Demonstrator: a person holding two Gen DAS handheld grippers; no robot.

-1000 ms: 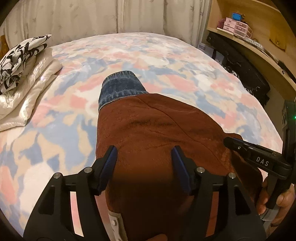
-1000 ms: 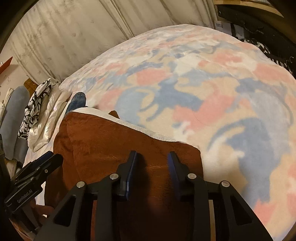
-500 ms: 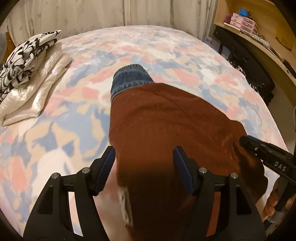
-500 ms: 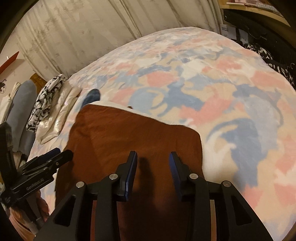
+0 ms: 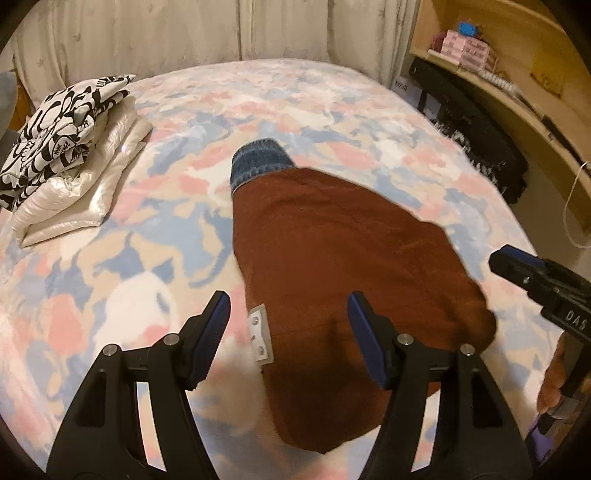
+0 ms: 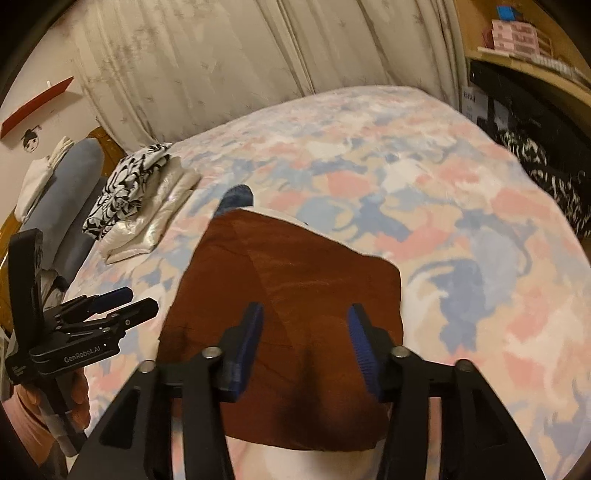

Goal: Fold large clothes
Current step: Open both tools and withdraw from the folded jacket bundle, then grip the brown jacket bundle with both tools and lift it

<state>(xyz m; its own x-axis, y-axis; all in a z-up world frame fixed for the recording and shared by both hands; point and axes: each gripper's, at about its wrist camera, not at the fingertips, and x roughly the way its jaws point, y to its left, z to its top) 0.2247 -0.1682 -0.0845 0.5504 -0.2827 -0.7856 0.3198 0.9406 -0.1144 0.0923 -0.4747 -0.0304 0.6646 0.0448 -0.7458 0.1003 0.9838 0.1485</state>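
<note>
A folded rust-brown garment (image 5: 343,266) with a blue denim cuff (image 5: 258,162) poking out at its far end lies on the patterned bedspread (image 5: 110,280). A white snap tab (image 5: 260,334) shows at its near left edge. My left gripper (image 5: 288,336) is open and empty, hovering above the garment's near end. My right gripper (image 6: 304,347) is open and empty above the same garment (image 6: 291,291). The right gripper also shows in the left wrist view (image 5: 539,284); the left gripper shows in the right wrist view (image 6: 122,306).
A stack of folded clothes, a black-and-white one (image 5: 62,125) on cream ones (image 5: 77,199), lies at the bed's far left. Curtains (image 5: 221,33) hang behind the bed. A wooden shelf unit (image 5: 517,74) and dark bags (image 5: 476,125) stand on the right. A grey bolster (image 6: 62,192) lies left.
Both grippers have pulled back and risen from the brown garment, which now lies flat on the bed. The right gripper's jaws have opened wider.
</note>
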